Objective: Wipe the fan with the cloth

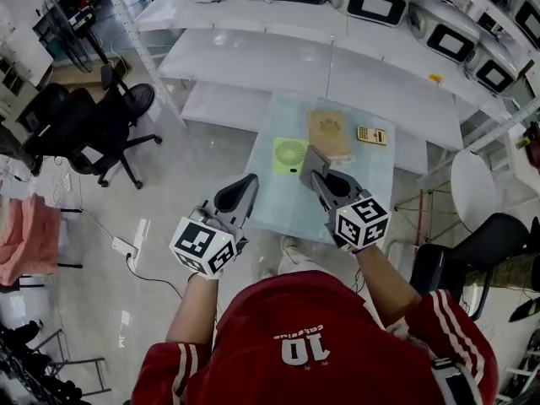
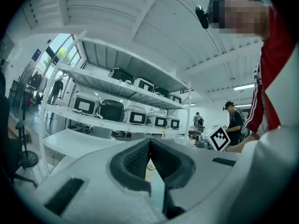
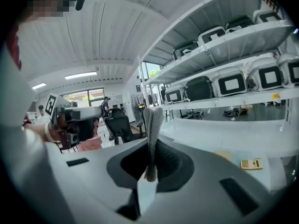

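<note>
A small green fan (image 1: pixel 289 156) lies flat on the pale glass table (image 1: pixel 278 209). Just right of it, further back, lies a tan cloth (image 1: pixel 329 135), also in the right gripper view (image 3: pixel 224 156). Both grippers hang in the air above the table's near edge, pointing forward. My left gripper (image 1: pixel 251 180) is left of the fan, and its jaws meet at the tips (image 2: pixel 149 142) with nothing between them. My right gripper (image 1: pixel 311 158) overlaps the fan's right edge in the head view; its jaws are pressed together (image 3: pixel 153 114) and empty.
A calculator (image 1: pixel 371 135) lies on the table right of the cloth, also visible in the right gripper view (image 3: pixel 251 163). White shelves (image 1: pixel 278 66) with grey cases stand behind the table. A black office chair (image 1: pixel 101 125) is at the left, another chair (image 1: pixel 472 243) at the right.
</note>
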{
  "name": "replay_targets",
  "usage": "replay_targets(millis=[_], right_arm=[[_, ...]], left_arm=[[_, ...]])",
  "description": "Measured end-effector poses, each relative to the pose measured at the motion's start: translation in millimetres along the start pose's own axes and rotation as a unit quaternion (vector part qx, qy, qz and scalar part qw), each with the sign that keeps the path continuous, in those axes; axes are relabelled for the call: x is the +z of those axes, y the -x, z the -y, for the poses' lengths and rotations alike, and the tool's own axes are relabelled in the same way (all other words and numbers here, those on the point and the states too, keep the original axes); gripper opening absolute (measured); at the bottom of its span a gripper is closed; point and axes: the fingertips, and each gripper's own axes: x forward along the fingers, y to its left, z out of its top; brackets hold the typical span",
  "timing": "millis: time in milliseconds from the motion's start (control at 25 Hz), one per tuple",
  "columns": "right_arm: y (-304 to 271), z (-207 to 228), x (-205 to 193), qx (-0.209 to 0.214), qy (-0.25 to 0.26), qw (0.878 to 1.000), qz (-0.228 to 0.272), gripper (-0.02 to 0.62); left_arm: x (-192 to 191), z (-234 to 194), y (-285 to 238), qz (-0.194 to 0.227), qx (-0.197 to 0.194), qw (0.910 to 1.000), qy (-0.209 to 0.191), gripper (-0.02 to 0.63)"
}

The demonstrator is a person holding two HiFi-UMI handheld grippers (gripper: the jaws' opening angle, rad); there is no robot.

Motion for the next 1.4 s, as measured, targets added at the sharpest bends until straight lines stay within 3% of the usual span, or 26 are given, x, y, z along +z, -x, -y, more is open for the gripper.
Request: replay_targets(millis=[240, 440, 720, 1160, 1400], right_arm=[[-43.0, 39.1, -25.0, 0.013, -0.019, 1.0, -0.003, 0.018], [-78.8, 63.0, -47.4, 0.032, -0.035, 0.999, -0.025, 0.018], [-128.4, 88.6, -81.3, 0.044, -0.025, 0.997, -0.052, 0.02], [-188.9, 105.3, -127.8, 0.048, -0.031, 0.994, -0.097, 0.021], [-210.0, 110.2, -147.9, 0.045, -0.035, 0.992, -0.111, 0.021]], left_arm=[[-15.3, -17.5, -40.5, -0.008, 0.009, 0.9999, 0.009, 0.002], [-35.3, -36.9, -66.6, -0.018, 0.04, 0.9987, 0.025, 0.002], [-59.9, -57.4, -96.9, -0.027, 0.066, 0.9967, 0.04, 0.002], [-86.9, -94.0, -114.4, -0.055, 0.102, 0.9928, 0.03, 0.002], [-106.0, -115.9, -108.6, -0.066, 0.148, 0.9859, 0.043, 0.002]])
